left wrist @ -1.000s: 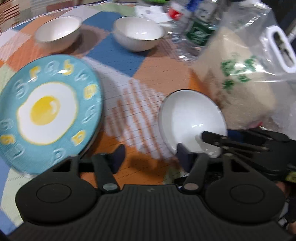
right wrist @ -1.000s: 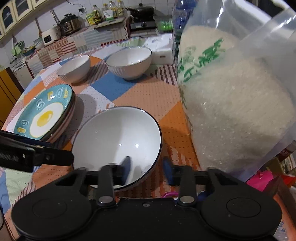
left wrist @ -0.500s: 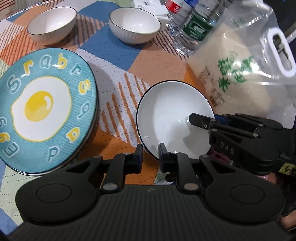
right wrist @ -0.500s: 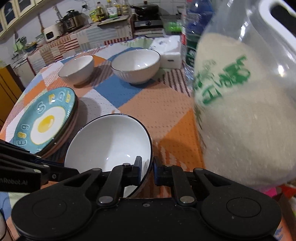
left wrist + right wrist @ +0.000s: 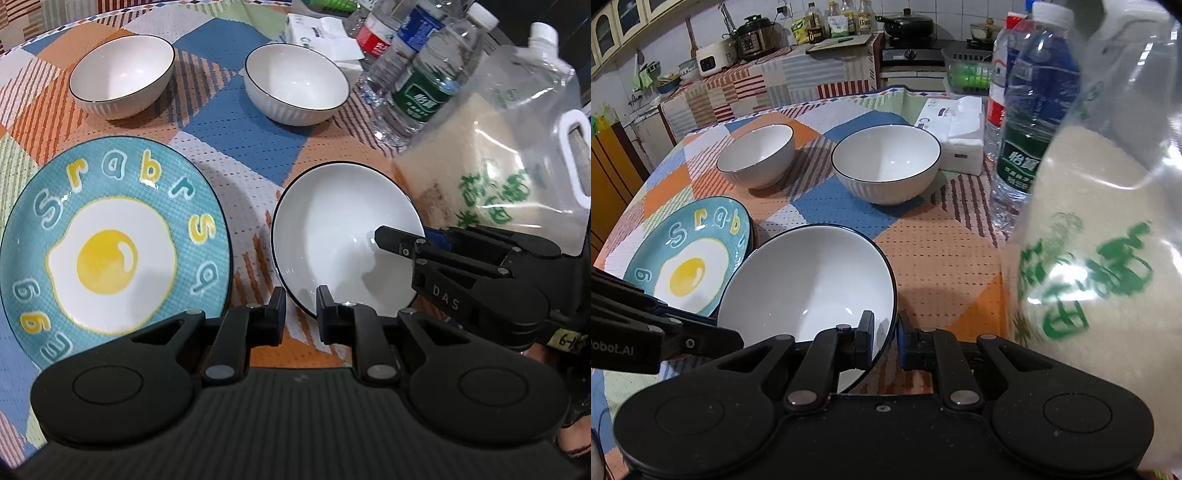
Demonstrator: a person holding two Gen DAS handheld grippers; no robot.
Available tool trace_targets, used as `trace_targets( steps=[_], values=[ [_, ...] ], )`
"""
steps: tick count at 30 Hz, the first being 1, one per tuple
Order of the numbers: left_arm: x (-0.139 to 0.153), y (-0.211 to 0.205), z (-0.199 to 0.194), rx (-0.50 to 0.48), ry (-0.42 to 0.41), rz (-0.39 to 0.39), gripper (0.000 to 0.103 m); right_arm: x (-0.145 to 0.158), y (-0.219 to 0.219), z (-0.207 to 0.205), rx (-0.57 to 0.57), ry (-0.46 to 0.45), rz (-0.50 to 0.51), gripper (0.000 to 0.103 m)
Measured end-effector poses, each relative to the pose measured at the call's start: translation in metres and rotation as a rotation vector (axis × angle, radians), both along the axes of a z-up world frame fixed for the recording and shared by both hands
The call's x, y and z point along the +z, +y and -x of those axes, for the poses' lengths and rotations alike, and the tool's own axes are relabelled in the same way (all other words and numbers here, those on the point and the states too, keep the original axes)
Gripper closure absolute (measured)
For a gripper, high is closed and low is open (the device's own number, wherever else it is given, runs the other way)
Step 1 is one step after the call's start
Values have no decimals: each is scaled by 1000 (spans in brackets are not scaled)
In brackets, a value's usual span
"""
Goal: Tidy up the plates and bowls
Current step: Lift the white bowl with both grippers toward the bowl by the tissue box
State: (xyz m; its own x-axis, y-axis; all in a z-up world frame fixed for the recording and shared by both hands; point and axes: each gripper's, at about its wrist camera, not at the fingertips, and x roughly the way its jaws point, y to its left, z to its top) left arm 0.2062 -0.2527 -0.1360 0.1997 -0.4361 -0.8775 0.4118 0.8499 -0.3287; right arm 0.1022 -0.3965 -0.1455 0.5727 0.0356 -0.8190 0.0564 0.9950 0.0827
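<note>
The near bowl (image 5: 343, 240), white with a dark rim line, is held at the near part of the table (image 5: 236, 122) between the egg-pattern plate (image 5: 110, 236) on its left and the bag of rice (image 5: 498, 177) on its right. It is tilted: the mouth faces up and toward the cameras, the far rim higher than the near rim. Being round, it has no long axis to report.

The left gripper (image 5: 301, 314) is clamped on the bowl's near-left rim, one pad inside and one outside. The right gripper (image 5: 885, 339) is clamped on the near-right rim in the same manner. Both sets of jaws have just been closing, with the rim between them.

Two further white bowls stand upright at the far side, the far left bowl (image 5: 122, 74) and the far right bowl (image 5: 295, 81), well apart from each other. Water bottles (image 5: 417, 85) and a tissue pack (image 5: 960, 133) stand behind the rice bag
</note>
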Motion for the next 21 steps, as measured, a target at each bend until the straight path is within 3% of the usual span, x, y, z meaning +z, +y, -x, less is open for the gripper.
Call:
trace_targets(
  steps=[8, 13, 21],
  values=[
    [-14, -10, -13, -9, -13, -64, 87, -25, -1, -20, 10, 49, -11, 87],
    [-13, -10, -14, -18, -15, -81, 87, -24, 3, -20, 35, 47, 18, 86],
    [20, 7, -20, -22, -44, -45, 84, 11, -6, -17, 51, -20, -24, 74]
  ],
)
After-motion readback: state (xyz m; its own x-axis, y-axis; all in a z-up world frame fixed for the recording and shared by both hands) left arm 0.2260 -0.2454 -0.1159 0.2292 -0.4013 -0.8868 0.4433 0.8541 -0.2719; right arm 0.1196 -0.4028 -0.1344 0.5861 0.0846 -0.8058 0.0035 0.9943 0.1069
